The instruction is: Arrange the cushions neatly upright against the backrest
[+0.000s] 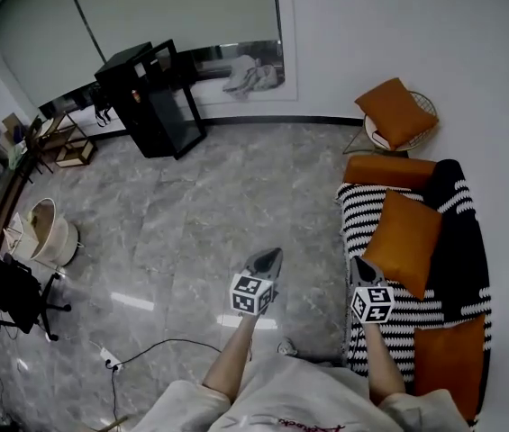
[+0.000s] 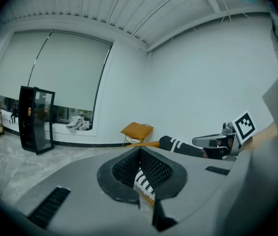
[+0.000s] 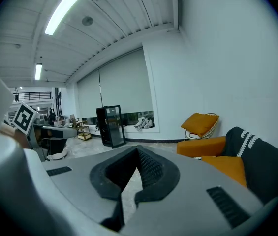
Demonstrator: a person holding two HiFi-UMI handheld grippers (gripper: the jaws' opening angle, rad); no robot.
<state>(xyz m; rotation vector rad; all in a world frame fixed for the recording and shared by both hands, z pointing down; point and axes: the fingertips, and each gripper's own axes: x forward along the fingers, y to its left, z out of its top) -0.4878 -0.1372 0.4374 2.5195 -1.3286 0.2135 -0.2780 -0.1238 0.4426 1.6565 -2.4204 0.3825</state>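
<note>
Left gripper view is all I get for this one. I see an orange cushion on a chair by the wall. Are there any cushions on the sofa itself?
Observer: Yes. In the head view an orange cushion sits askew in the middle of the striped sofa.
Operator: Only that one?
Observer: No, a second orange cushion lies flat at the near end of the seat.
Operator: Is the right gripper carrying anything?
Observer: No. The right gripper is shut and empty in its own view.
</note>
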